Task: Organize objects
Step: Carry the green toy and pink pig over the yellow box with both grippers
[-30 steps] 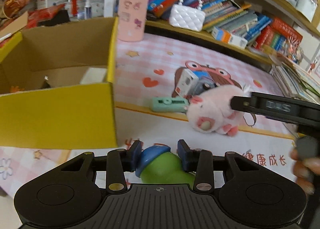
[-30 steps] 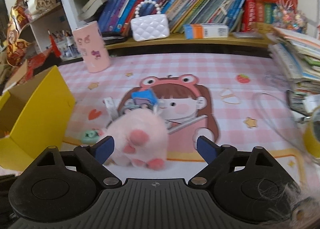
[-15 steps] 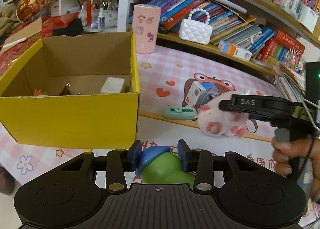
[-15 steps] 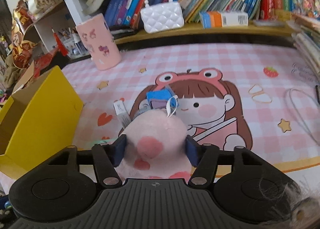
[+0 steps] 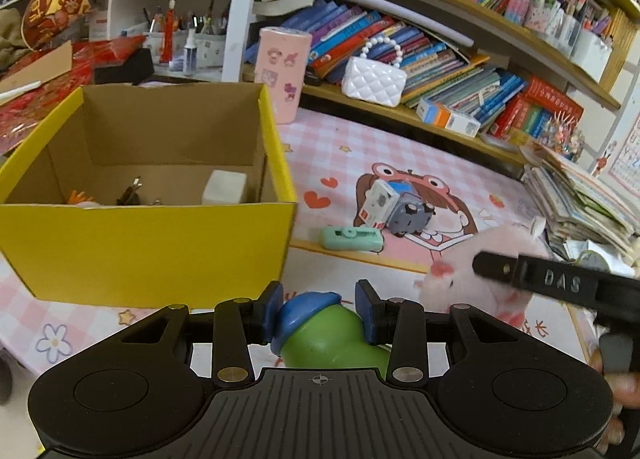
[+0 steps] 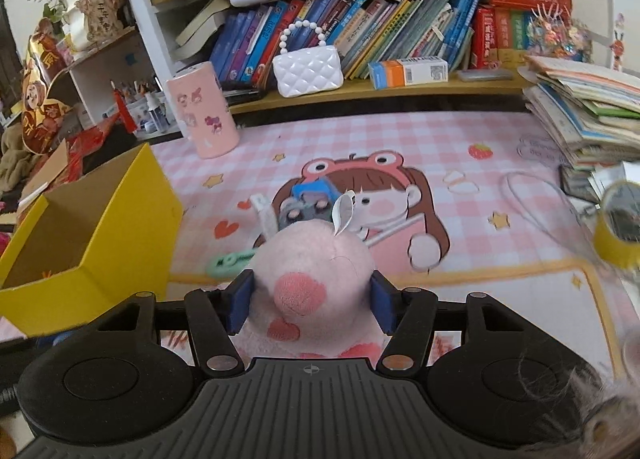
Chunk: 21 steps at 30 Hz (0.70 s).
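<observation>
Your left tool (image 5: 316, 313) clamps the green toy with a blue cap (image 5: 320, 333) just beside the yellow box (image 5: 148, 251). Your right tool (image 6: 310, 301) squeezes the pink plush (image 6: 312, 279), held above the worktop (image 6: 500, 291).

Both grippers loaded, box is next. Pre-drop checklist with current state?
1. Left gripper grip on green toy: ok, both pads press its blue cap.
2. Right gripper grip on pink plush: ok, pads squeeze both sides.
3. Yellow box open on top: ok, no lid or flap over it.
4. Room inside the box: ok, only a white block and a few small items on the floor.
5. Plush lifted off the mat: cannot tell, its underside is hidden.
6. Arms apart: not ok, the right gripper sits close beside the left gripper in the left wrist view; drop one at a time.
</observation>
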### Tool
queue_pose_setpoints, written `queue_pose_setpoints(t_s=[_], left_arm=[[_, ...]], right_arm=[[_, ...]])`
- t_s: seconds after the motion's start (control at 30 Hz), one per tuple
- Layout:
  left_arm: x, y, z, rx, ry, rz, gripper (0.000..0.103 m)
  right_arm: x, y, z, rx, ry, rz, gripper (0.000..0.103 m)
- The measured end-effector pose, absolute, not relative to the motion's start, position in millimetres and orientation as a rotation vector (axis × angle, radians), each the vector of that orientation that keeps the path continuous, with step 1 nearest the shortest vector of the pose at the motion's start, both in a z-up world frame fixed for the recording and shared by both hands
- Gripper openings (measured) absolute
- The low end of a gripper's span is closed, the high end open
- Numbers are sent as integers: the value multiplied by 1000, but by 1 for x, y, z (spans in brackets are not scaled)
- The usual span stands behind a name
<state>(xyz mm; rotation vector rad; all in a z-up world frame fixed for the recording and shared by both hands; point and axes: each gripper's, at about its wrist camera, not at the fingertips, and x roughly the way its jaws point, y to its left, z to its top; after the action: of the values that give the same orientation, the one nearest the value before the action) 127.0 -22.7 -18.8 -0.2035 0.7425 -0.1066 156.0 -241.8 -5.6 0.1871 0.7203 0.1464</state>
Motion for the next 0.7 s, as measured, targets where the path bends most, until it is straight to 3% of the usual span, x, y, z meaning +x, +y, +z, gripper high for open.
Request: queue_pose_setpoints(t_s=[0.7], left_arm=[[60, 71, -17, -241, 743, -85, 38]], right_arm=[[79, -133, 1, 119, 748, 245, 57]])
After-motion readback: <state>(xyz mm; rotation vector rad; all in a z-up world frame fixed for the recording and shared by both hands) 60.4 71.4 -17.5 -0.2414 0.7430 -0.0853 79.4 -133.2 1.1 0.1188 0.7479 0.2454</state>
